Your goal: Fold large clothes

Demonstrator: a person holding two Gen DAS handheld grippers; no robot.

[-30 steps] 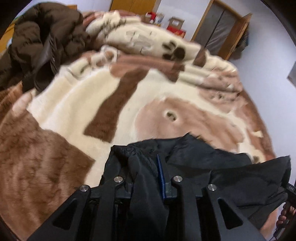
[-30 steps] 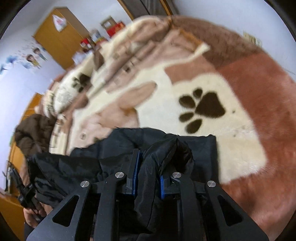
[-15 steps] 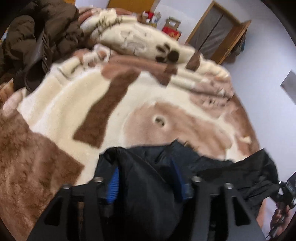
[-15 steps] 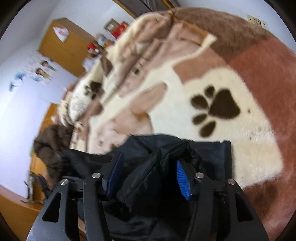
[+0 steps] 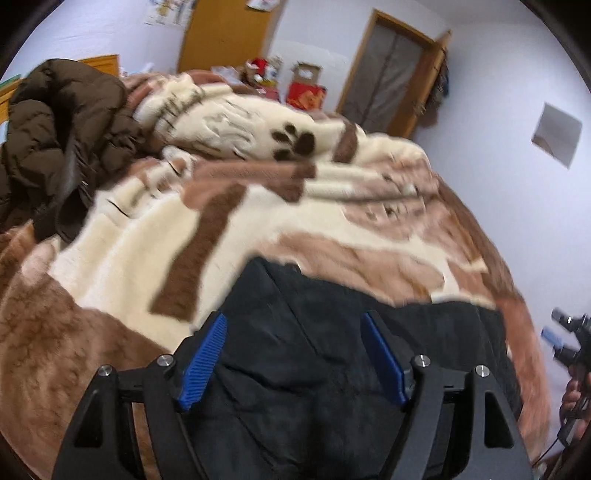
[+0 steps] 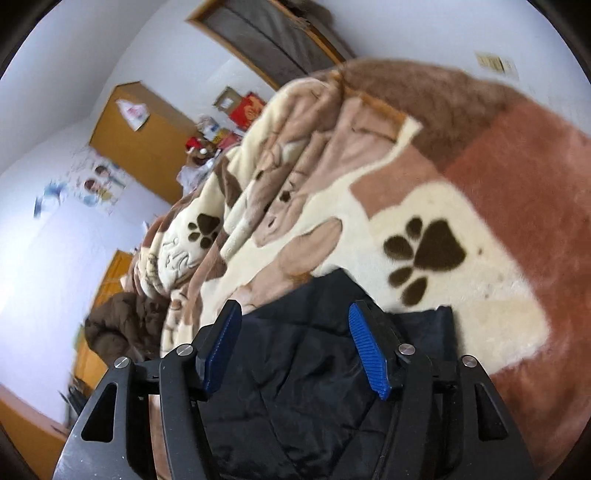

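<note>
The big black quilted jacket (image 5: 332,369) lies flat on the fluffy brown and cream paw-print blanket (image 5: 147,236) on the bed. Both tongs, left (image 5: 295,354) and right (image 6: 295,347), are wide open right above it, holding nothing. It stretches left to right, so either can reach it.

Home bedroom: bed under paw-print fleece blanket (image 5: 258,206), wooden wardrobe (image 5: 225,33), posters (image 6: 96,184).
</note>
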